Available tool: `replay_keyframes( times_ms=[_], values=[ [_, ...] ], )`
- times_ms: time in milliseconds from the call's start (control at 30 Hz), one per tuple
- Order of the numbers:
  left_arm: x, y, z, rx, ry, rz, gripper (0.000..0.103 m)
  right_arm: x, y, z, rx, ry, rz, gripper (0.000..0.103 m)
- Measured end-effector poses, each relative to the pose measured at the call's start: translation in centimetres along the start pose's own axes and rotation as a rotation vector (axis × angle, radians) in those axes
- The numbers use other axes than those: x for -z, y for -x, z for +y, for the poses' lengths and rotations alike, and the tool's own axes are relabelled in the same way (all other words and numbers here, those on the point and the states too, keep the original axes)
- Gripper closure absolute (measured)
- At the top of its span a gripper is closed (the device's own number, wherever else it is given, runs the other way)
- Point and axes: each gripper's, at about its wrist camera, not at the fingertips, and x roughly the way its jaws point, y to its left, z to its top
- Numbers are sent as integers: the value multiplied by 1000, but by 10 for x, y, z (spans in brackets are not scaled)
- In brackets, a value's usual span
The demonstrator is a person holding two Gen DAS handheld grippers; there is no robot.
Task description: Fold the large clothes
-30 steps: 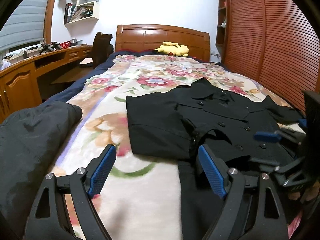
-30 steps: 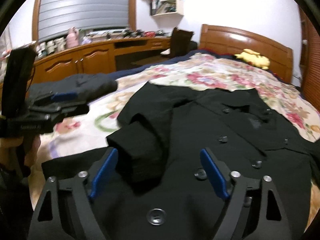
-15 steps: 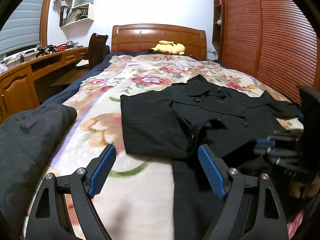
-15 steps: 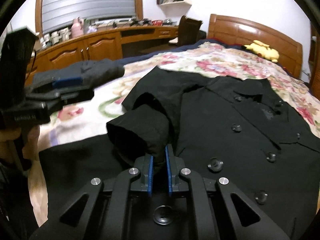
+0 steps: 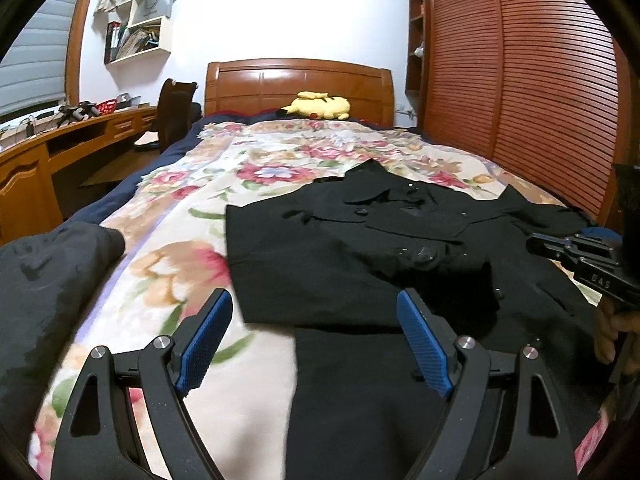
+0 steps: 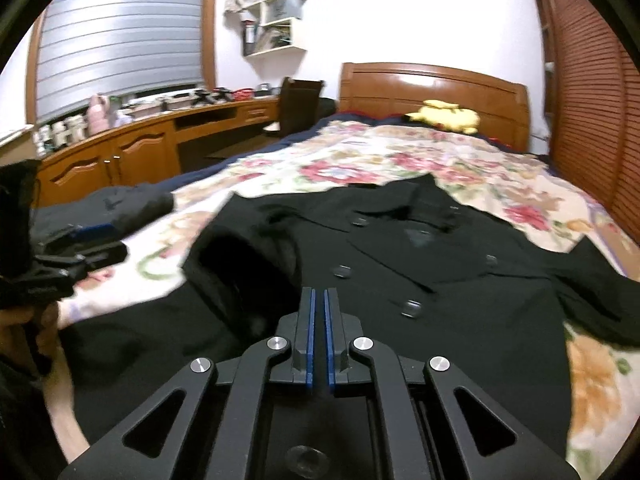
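A large black buttoned coat (image 5: 380, 248) lies spread on the floral bedspread (image 5: 224, 184), one sleeve folded across its front. My left gripper (image 5: 316, 340) is open and empty, hovering above the coat's lower left edge. My right gripper (image 6: 319, 320) is shut above the coat (image 6: 440, 280), just right of the folded sleeve's cuff (image 6: 240, 264); no cloth shows between its pads. The right gripper also shows at the right edge of the left wrist view (image 5: 580, 256).
A dark grey garment (image 5: 44, 280) lies bunched at the bed's left edge. A yellow plush toy (image 5: 316, 106) sits by the wooden headboard. A wooden desk and chair (image 5: 172, 116) stand left of the bed, slatted wardrobe doors (image 5: 540, 92) right.
The right gripper closed on the sleeve cuff half a second ago, and now sits shut and drawn back with the cuff lying to its left. The left gripper rose slightly, staying open.
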Motion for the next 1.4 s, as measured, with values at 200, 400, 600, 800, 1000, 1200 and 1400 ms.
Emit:
replay_keyframes(
  times_ms=[200, 400, 600, 800, 1000, 1200, 1400],
  values=[
    [-1, -6, -20, 12, -21, 13, 18, 4, 13, -8, 58, -24, 0, 103],
    [2, -4, -32, 24, -30, 10, 18, 4, 6, 12, 39, -9, 23, 76],
    [6, -7, -38, 31, -33, 23, 18, -3, -32, 15, -21, -9, 129, 49],
    [6, -10, -43, 37, -41, 30, 18, 0, -56, 15, -99, 13, 225, 64],
    [6, -10, -46, 39, -42, 28, 18, -8, -56, 9, -103, 17, 229, 102],
    [5, -9, -51, 49, -51, 21, 18, -15, -10, 1, -22, 3, 93, 102],
    [5, -7, -52, 69, -49, 16, 18, -5, 39, -12, 79, 2, 16, 102]
  ],
)
